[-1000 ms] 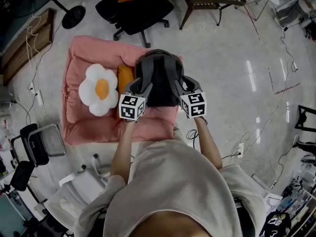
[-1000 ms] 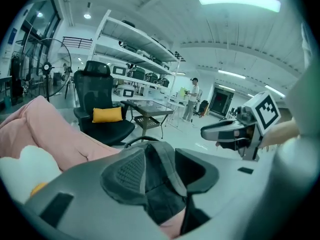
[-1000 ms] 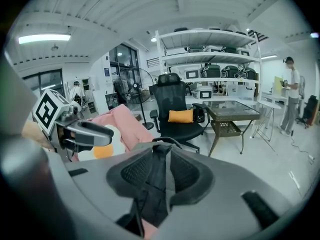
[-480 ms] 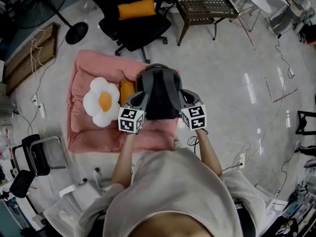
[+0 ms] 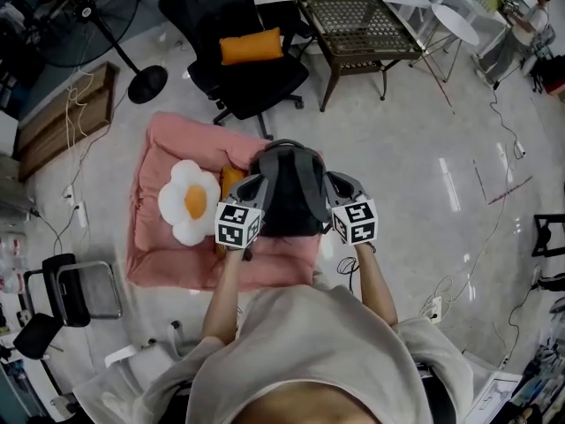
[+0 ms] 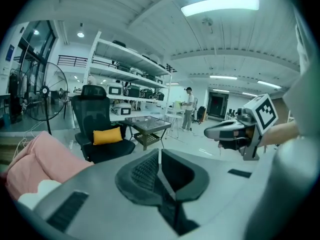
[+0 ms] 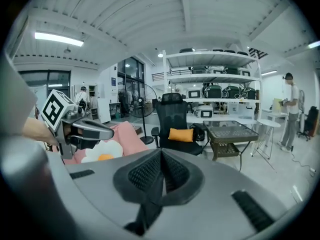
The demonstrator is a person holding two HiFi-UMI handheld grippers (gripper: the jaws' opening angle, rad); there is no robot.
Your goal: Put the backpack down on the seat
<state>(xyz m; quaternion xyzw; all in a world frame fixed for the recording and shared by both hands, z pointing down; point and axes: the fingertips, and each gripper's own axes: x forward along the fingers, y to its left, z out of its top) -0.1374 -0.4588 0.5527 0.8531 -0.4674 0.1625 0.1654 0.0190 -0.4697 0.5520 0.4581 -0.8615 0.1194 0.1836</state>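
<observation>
Two grips shown: left tongs (image 6: pixel 159 156) and right tongs (image 7: pixel 161 159), each pinched narrow on the backpack (image 5: pixel 287 193). It hangs between them, above the pink floor seat (image 5: pixel 163 148). A fried-egg cushion (image 5: pixel 194 200) lies left of the left tongs.

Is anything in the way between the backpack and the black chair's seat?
Only an orange cushion resting on the black chair, at the seat's rear. The seat's front looks free; nothing else stands between it and the backpack.
</observation>
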